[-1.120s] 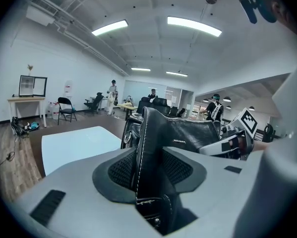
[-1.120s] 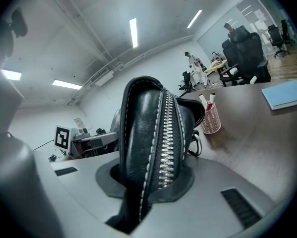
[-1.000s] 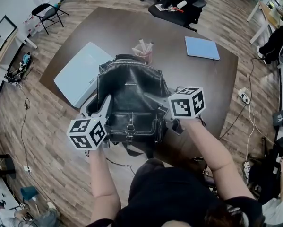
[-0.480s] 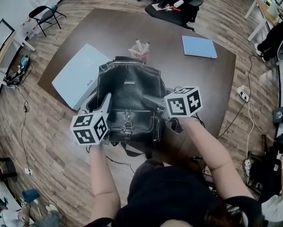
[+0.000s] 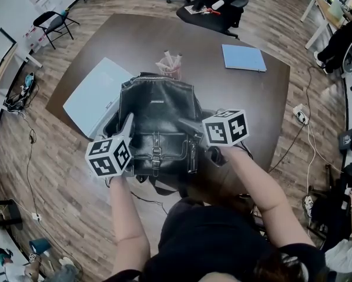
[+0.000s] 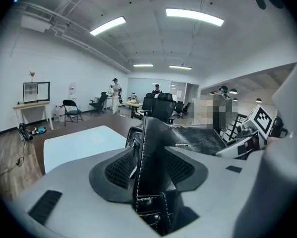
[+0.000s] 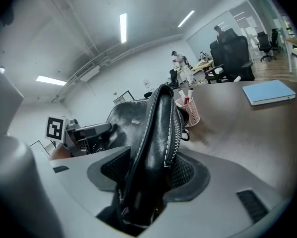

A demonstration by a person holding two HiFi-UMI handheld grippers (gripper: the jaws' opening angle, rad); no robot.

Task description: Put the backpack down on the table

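Backpack (image 5: 158, 119): black leather, upright, front pocket and buckle facing the person. It appears to rest on the brown table (image 5: 234, 104), close to the near edge. A strap end hangs below its base.

Left gripper (image 5: 126, 126): at the bag's left side. In the left gripper view (image 6: 150, 172) a stitched leather edge stands between the 2 pads. Jaws opening; the mesh of both pads shows beside the leather, and no squeeze is seen.

Right gripper (image 5: 187, 124): at the bag's right side. In the right gripper view (image 7: 148, 175) the zippered side fold sits between the pads and fills most of the gap. Jaws opening, standing wide, no pinch on the leather.

Both marker cubes point toward the person, 1 on each side of the front pocket.

Around the bag:
- white panel (image 5: 93, 96) flat on the table, just left of the bag, its edge partly behind it
- pink cup (image 5: 171, 64) with pens, just behind the bag's top
- blue notebook (image 5: 243, 57) well apart, far right of the table
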